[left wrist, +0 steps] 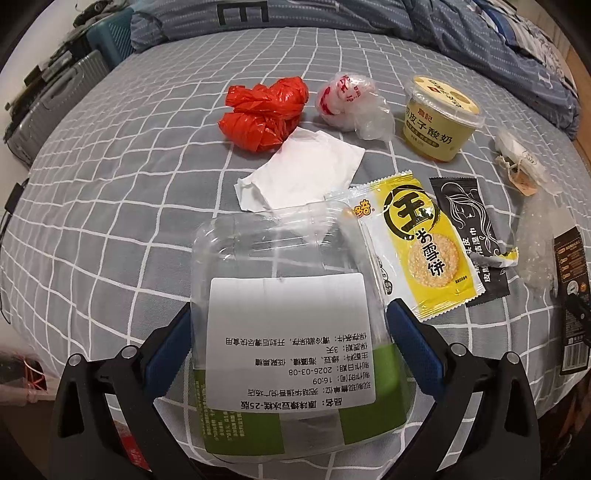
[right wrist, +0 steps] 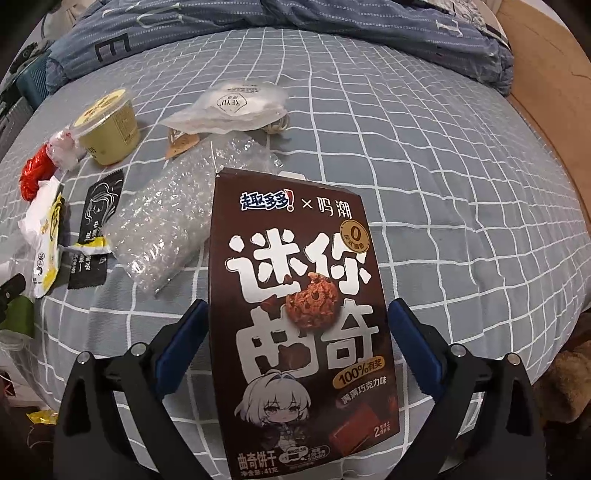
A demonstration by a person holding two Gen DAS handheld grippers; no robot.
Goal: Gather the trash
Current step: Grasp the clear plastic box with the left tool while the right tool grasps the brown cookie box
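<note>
My left gripper (left wrist: pixel 290 314) is shut on a clear plastic food box (left wrist: pixel 284 280) with a white label, its blue pads pressing both sides. My right gripper (right wrist: pixel 297 310) is shut on a brown cookie box (right wrist: pixel 295 295), held upright. Trash lies on the grey checked bed: a red plastic bag (left wrist: pixel 264 110), a crumpled clear wrapper (left wrist: pixel 347 103), a yellow yogurt cup (left wrist: pixel 439 118), a white tissue (left wrist: pixel 306 173), a yellow cracker packet (left wrist: pixel 417 247), a black wipe sachet (left wrist: pixel 469 229), bubble wrap (right wrist: pixel 173 218) and a white pouch (right wrist: pixel 229 107).
A blue patterned quilt (left wrist: pixel 332 22) is bunched along the far end of the bed. Suitcases (left wrist: pixel 48 107) stand beyond the bed's left edge. A wooden board (right wrist: pixel 546 92) borders the bed on the right. The sheet (right wrist: pixel 461 184) to the right of the cookie box is bare.
</note>
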